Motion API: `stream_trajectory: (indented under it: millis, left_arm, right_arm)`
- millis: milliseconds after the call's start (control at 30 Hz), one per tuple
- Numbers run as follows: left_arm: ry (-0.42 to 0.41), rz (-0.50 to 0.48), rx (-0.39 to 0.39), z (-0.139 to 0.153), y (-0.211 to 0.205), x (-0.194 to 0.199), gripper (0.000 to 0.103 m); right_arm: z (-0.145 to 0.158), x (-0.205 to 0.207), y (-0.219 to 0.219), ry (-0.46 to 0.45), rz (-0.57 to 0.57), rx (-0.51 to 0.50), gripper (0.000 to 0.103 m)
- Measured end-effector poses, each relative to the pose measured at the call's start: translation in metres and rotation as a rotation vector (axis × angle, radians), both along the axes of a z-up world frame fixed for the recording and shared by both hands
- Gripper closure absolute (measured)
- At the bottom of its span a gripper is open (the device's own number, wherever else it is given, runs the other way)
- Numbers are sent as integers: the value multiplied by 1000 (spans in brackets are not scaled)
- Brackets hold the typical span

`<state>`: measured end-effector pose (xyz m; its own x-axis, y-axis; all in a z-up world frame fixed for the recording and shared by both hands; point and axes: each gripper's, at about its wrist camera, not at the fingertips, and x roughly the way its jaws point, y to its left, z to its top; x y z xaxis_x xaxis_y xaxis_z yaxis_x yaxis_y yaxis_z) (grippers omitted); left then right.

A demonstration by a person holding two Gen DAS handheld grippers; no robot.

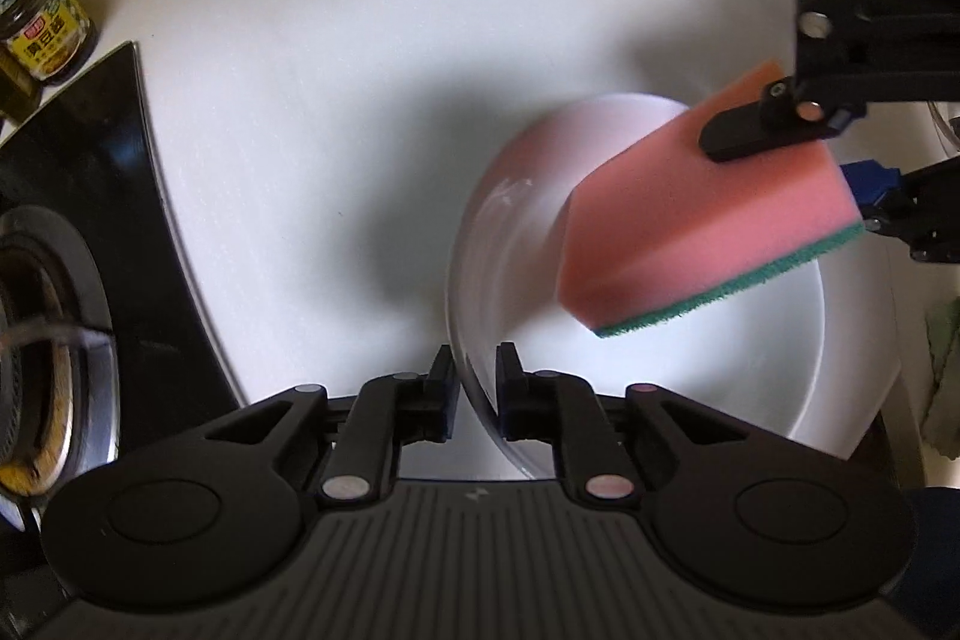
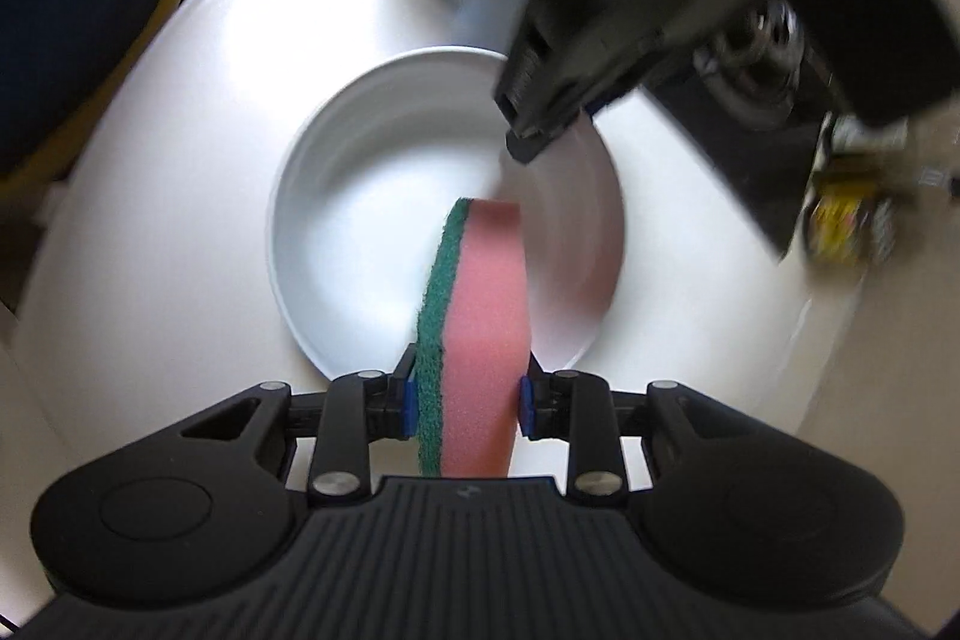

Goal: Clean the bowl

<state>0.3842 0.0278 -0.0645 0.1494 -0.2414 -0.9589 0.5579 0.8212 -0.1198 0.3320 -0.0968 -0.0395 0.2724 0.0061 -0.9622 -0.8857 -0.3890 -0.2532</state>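
Observation:
A white bowl sits on a white counter. My left gripper has the bowl's near rim between its jaws, one finger inside and one outside, pressing on it. From the right wrist view the left gripper comes down on the far right rim of the bowl. My right gripper is shut on a pink sponge with a green scouring side, held on edge just above the bowl's inside. In the left wrist view the sponge hangs over the bowl, clamped by the right gripper.
A black glass hob with a gas burner lies left of the bowl. A sauce jar stands at the back left corner. A green cloth shows at the right edge. Tiled wall runs behind the counter.

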Motion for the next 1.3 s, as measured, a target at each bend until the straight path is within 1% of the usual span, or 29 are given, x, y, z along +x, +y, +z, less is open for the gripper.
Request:
stream_trajectory:
  millis: [33, 100, 167, 233, 267, 333, 400, 433, 467, 500, 567, 600, 633, 667, 733, 800, 867, 933, 967, 1033, 1167, 1300]
  left_arm:
    - [-32, 17, 16, 1, -4, -4, 84]
    - [-84, 42, 33, 2, -9, -6, 84]
    - [-113, 75, 26, 1, -12, -3, 84]
    - [-127, 98, 13, 1, -15, 3, 84]
    - [-131, 105, 3, 1, -18, 7, 85]
    - [-134, 103, -11, 1, -24, 13, 82]
    - [-121, 99, -25, 1, -27, 18, 82]
    - [-102, 103, -31, 2, -26, 22, 83]
    - [-80, 110, -35, 2, -24, 25, 86]
    - [-63, 116, -39, 2, -22, 27, 89]
    - [-14, 129, -53, 5, -13, 28, 94]
    - [-6, 131, -61, 6, -9, 28, 94]
    - [5, 137, -73, 10, -3, 26, 94]
    - [18, 146, -86, 14, 3, 24, 94]
    - [42, 158, -96, 18, 10, 20, 94]
    - [63, 175, -90, 18, 13, 11, 94]
    - [67, 197, -86, 16, 14, 2, 93]
    - [52, 217, -90, 16, 15, -6, 91]
    - [47, 228, -96, 16, 15, -9, 90]
    - [41, 242, -106, 16, 16, -12, 91]
    - [24, 287, -171, 13, 22, -7, 91]
    - [18, 326, -219, 11, 25, 6, 95]
  right_arm:
    - [1, 2, 2, 21, -54, -6, 77]
    - [1, 9, 8, 60, -172, -4, 77]
    - [0, 19, 18, 113, -346, 16, 76]
    - [4, 28, 19, 172, -515, 62, 76]
    - [6, 34, 19, 224, -617, 101, 76]
    - [11, 52, 16, 370, -843, 210, 76]
    - [10, 66, 8, 445, -982, 287, 77]
    - [11, 72, 2, 465, -1025, 315, 77]
    - [13, 77, -6, 469, -1037, 335, 77]
    - [16, 81, -13, 450, -1027, 345, 77]
    - [21, 77, -14, 338, -919, 322, 77]
    - [24, 72, -13, 257, -828, 299, 77]
    - [26, 65, -11, 144, -695, 267, 77]
    - [26, 60, -8, 70, -594, 245, 77]
    - [22, 49, 1, 11, -384, 223, 77]
    - [11, 36, 12, -64, -181, 181, 77]
    - [-3, 26, 19, -107, -37, 141, 77]
    - [-19, 20, 22, -140, 55, 86, 77]
    - [-22, 17, 25, -152, 80, 62, 77]
    - [-26, 15, 30, -162, 75, 9, 77]
    - [-38, 14, 27, -154, -10, -55, 77]
    - [-27, -2, 28, -65, -283, -63, 77]
